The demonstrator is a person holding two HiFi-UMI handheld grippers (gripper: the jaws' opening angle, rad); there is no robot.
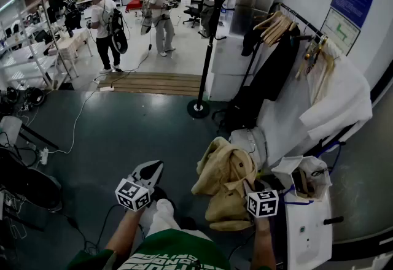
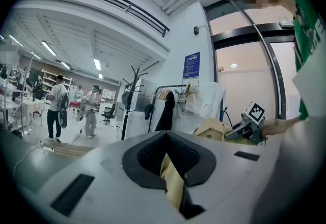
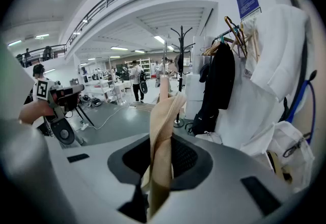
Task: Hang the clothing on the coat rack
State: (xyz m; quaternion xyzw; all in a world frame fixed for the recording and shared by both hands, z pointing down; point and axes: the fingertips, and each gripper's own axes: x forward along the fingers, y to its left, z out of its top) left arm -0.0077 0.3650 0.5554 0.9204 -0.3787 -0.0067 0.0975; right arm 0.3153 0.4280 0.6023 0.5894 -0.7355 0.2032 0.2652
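Note:
A tan jacket (image 1: 224,178) hangs bunched between the grippers, low in the head view. My right gripper (image 3: 158,167) is shut on a fold of it, and the cloth (image 3: 164,116) stands up out of the jaws. Its marker cube (image 1: 262,203) shows just beneath the jacket. My left gripper (image 2: 171,169) pinches a strip of tan cloth (image 2: 172,179); in the head view this left gripper (image 1: 149,172) sits left of the jacket, and the link between them is hidden. The black coat rack (image 1: 212,35) stands ahead on its round base (image 1: 198,108).
A clothes rail (image 1: 301,20) at the right holds wooden hangers, a black garment (image 1: 270,72) and a white one (image 1: 334,100). A white table (image 1: 310,232) with a bag is at lower right. Cables cross the dark floor. Several people stand far back.

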